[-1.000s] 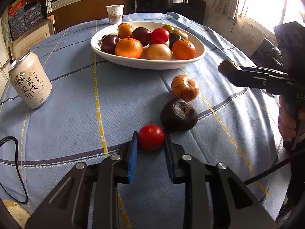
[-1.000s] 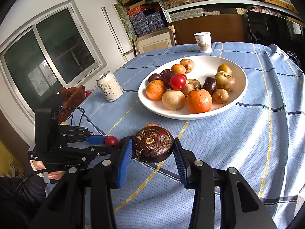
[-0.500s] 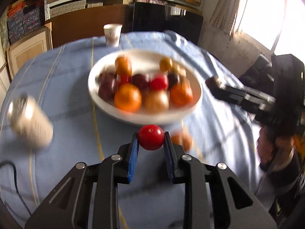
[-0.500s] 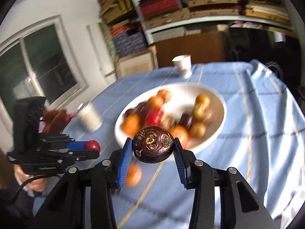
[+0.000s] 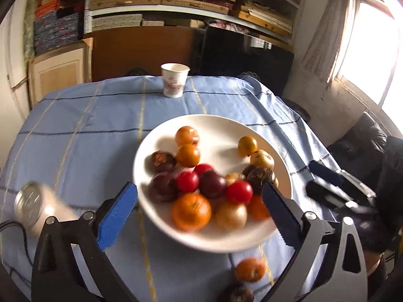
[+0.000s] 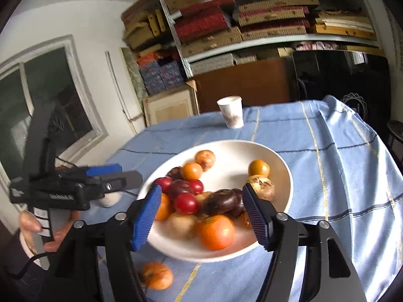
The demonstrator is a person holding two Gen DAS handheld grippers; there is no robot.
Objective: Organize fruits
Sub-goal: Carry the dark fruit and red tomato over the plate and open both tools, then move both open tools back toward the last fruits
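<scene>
A white bowl [image 5: 252,130] [image 6: 277,156] piled with orange, red and dark fruit sits on the blue tablecloth. My left gripper [image 5: 199,186] hangs over its near side. Its jaws are opening wide, and nothing is between the blue pads but the pile below. A red tomato [image 5: 239,191] lies on the pile. My right gripper [image 6: 201,188] is also over the bowl with its jaws opening. A blurred dark purple fruit [image 6: 221,202] lies between its pads on the pile, and the pads do not press it. An orange fruit [image 5: 249,269] [image 6: 157,275] stays on the cloth.
A paper cup [image 5: 175,80] stands at the table's far edge and a drink can [image 5: 35,206] at the left, beside a black cable [image 5: 15,226]. A dark round shape [image 5: 236,294] lies at the bottom edge. A hand [image 6: 30,226] holds the left gripper [image 6: 113,173]. Shelves stand behind.
Both grippers rose and moved over the bowl, then their jaws spread. The red tomato left the left jaws, and the dark fruit is no longer clamped in the right ones.
</scene>
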